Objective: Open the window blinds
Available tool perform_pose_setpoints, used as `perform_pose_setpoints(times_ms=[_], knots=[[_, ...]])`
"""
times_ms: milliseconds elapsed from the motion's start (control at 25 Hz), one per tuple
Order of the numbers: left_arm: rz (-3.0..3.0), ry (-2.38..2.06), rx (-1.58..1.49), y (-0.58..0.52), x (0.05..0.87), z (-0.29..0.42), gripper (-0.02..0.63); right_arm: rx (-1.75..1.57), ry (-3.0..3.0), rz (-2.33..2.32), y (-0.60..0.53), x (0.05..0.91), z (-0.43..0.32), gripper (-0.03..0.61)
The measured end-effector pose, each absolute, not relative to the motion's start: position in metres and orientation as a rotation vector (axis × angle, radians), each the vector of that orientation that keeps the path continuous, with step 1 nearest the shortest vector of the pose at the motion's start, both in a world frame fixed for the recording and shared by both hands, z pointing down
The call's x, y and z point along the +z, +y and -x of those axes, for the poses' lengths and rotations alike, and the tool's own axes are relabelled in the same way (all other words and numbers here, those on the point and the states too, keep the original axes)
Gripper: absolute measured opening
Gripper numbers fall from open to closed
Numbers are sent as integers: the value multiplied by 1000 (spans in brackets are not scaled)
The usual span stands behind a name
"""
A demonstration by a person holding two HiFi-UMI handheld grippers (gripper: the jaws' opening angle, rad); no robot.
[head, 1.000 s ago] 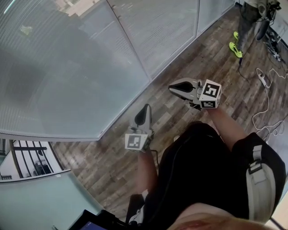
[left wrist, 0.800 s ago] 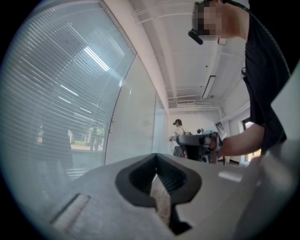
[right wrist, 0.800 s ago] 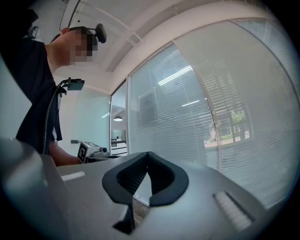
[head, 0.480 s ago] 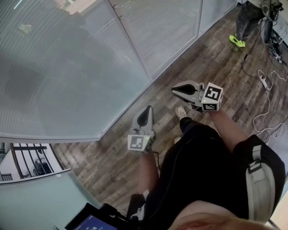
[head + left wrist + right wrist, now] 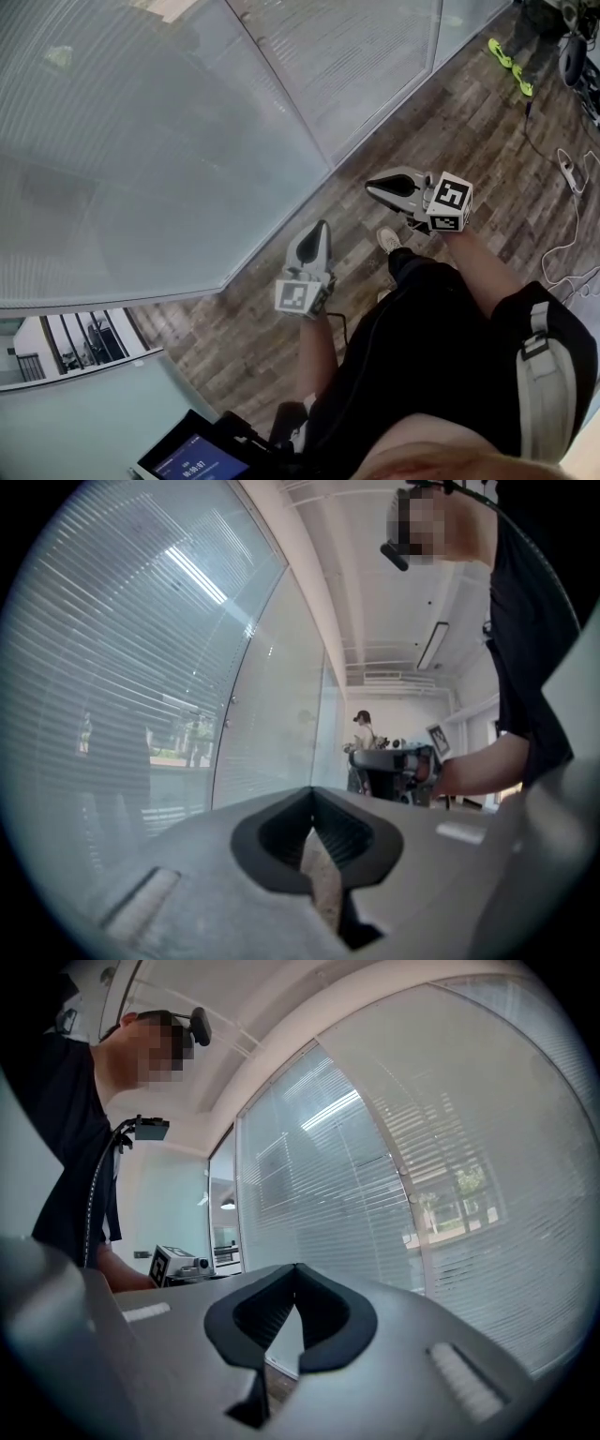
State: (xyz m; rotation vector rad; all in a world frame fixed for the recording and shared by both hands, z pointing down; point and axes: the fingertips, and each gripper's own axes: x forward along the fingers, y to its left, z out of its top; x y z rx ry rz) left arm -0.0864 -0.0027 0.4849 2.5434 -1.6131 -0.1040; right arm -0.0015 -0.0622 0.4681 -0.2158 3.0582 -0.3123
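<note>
Closed slatted window blinds [image 5: 141,141] hang behind a tall glass wall that fills the left and top of the head view. My left gripper [image 5: 317,232] is held over the wood floor and points toward the base of the glass, a short way off. Its jaws are shut with nothing in them. My right gripper [image 5: 371,187] is held further right and points left at the glass, also shut and empty. The left gripper view shows its shut jaw tips [image 5: 312,789] with the blinds [image 5: 141,667] to the left. In the right gripper view the shut tips [image 5: 295,1266] face the blinds [image 5: 450,1176].
A metal mullion [image 5: 291,94] divides the glass panels. Another person in bright yellow-green shoes [image 5: 506,54] stands at the top right. A power strip and white cables [image 5: 567,171] lie on the floor at the right. A lit screen [image 5: 192,461] shows at the bottom left.
The view has shifted toward the glass, and my shoe has stepped forward under the right gripper. Both grippers sit slightly lower and further right in the head view, still shut.
</note>
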Motion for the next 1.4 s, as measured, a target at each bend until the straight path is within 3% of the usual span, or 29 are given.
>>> perform_pose_setpoints(times_ms=[1400], knots=[[-2486,-1937,129,-193,431,122,3,-317,2941,-89,-276,435,34,6]])
